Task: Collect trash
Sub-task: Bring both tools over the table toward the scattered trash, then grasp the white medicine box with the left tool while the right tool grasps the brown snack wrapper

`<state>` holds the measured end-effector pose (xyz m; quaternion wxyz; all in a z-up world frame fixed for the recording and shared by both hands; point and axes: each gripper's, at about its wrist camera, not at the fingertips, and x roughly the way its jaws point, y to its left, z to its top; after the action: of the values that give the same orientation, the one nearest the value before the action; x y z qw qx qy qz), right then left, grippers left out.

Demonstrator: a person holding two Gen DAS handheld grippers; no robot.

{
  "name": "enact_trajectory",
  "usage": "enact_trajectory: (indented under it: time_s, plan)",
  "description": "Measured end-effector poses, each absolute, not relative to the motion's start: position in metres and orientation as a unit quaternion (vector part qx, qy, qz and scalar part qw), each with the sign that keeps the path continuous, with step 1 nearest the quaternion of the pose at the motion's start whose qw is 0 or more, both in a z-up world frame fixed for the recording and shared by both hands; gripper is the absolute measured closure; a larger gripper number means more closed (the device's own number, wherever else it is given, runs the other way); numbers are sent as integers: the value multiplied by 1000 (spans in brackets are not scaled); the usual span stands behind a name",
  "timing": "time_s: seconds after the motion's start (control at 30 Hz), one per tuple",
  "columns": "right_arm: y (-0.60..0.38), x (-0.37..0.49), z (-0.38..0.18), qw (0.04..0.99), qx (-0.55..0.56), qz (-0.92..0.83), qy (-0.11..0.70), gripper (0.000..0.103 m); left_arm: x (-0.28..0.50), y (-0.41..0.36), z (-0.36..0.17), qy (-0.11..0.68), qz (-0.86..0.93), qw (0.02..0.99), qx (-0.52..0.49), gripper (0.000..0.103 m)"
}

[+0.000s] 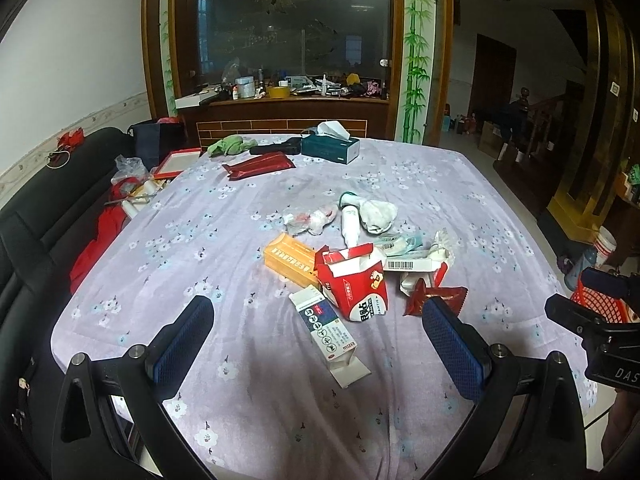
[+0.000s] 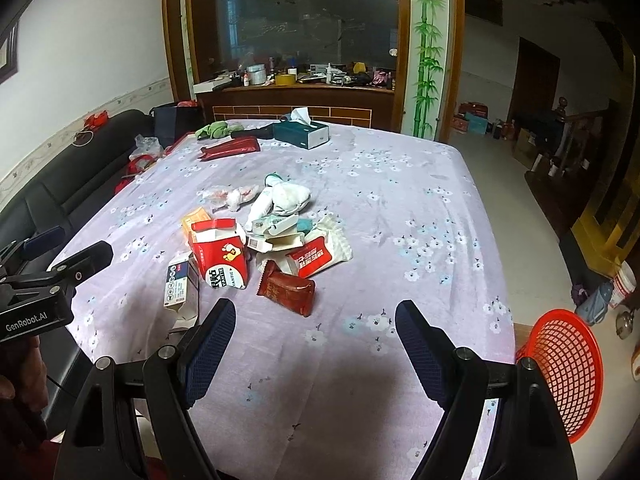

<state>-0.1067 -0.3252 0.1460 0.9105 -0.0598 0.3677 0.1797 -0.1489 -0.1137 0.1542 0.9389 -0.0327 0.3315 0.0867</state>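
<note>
Both grippers, left (image 1: 316,320) and right (image 2: 314,324), hover spread and empty before the trash pile (image 2: 256,240), nothing collected yet; next, grasp a wrapper (image 2: 286,288) for the red basket (image 2: 568,364).

tablecloth (image 1: 420,184): pale lilac, small white and blue flowers
carton (image 1: 356,280): red and white, black lettering
flat box (image 1: 290,258): orange, white stripe
slim box (image 1: 326,324): white, dark blue panel
wrapper (image 2: 286,288): dark red
tissue box (image 1: 330,148): dark teal, white end
basket (image 2: 568,372): red mesh
gripper pads (image 1: 180,340): blue, on black fingers
wall panel (image 2: 428,48): white, green bamboo
</note>
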Motion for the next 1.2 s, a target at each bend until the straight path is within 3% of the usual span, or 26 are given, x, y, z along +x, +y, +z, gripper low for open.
enact_trajectory:
  time_s: [0.83,1.2]
  plan:
    - [-323,-96,130,898,-61,176,398,18,-132,-110,134,366,70,927,-46,0]
    - [-321,-90,119,888,-53,175,422,19,-94,-81,79,467,59,875,-108,2]
